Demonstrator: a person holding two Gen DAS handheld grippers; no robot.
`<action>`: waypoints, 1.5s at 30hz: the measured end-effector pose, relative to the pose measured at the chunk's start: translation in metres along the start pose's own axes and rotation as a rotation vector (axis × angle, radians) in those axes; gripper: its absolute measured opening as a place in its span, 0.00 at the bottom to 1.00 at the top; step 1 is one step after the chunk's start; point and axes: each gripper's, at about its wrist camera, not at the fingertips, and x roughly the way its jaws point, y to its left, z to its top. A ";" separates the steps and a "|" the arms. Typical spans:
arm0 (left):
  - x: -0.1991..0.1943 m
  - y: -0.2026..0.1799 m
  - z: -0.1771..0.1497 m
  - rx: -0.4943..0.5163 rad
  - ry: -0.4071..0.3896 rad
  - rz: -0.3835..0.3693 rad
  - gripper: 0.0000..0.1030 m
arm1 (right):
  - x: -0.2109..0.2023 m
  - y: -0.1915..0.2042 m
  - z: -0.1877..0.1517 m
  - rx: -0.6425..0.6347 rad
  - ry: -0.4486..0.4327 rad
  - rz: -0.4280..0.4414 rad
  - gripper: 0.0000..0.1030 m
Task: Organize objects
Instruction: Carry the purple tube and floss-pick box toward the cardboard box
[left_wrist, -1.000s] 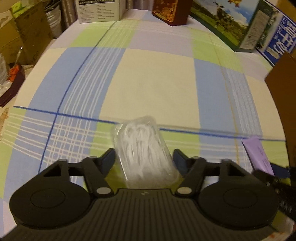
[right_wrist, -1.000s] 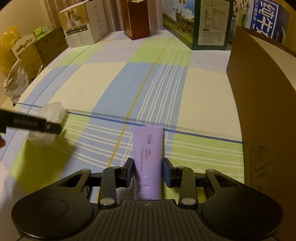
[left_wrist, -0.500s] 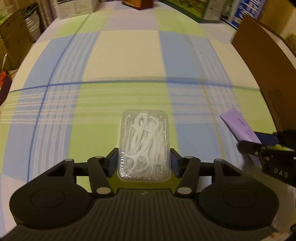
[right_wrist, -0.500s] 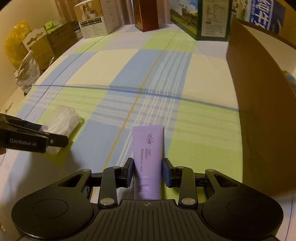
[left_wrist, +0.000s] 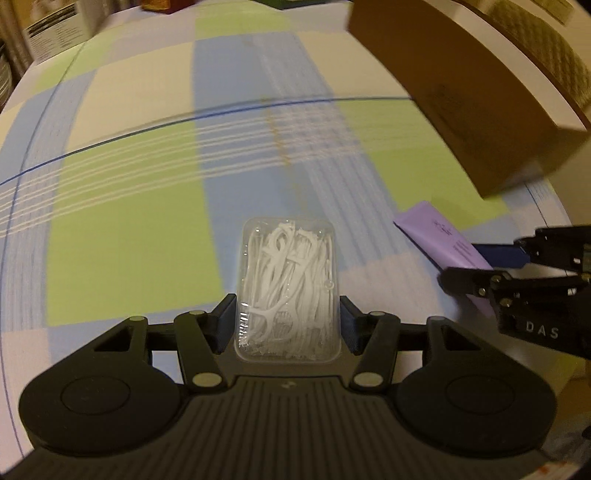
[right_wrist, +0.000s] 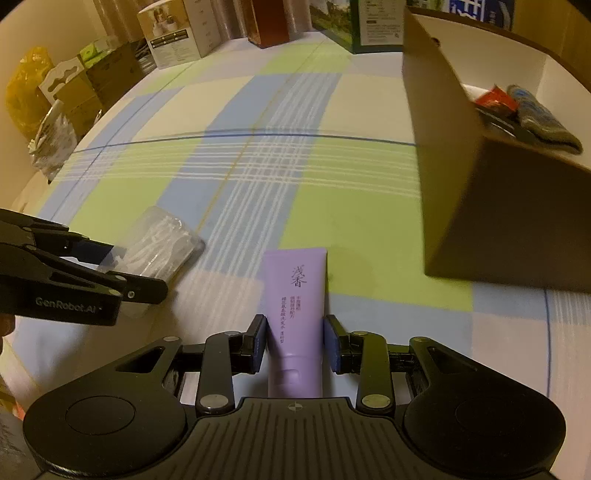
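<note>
Carrying two things above the checked cloth (right_wrist: 229, 110): left gripper (left_wrist: 287, 325) clamped on a clear case of floss picks (left_wrist: 288, 291), right gripper (right_wrist: 295, 341) clamped on a purple tube (right_wrist: 295, 306). Both near the open cardboard box (right_wrist: 480, 206) with bits already inside.

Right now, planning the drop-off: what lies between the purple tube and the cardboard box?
Only bare checked cloth separates purple tube from cardboard box, per the right wrist view.

Checked cloth (right_wrist: 236, 110) ahead lies bare; brown carton (right_wrist: 491, 206) walls the right; boxes (right_wrist: 177, 33) line the far edge.
</note>
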 end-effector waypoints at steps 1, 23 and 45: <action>0.001 -0.005 -0.001 0.008 -0.001 0.003 0.50 | -0.001 -0.002 -0.001 0.001 -0.003 0.001 0.29; 0.008 -0.038 0.008 -0.009 -0.007 0.094 0.51 | 0.004 0.004 -0.004 -0.124 -0.047 -0.027 0.30; -0.061 -0.046 0.036 -0.030 -0.144 0.046 0.51 | -0.080 -0.024 0.016 0.020 -0.214 0.149 0.29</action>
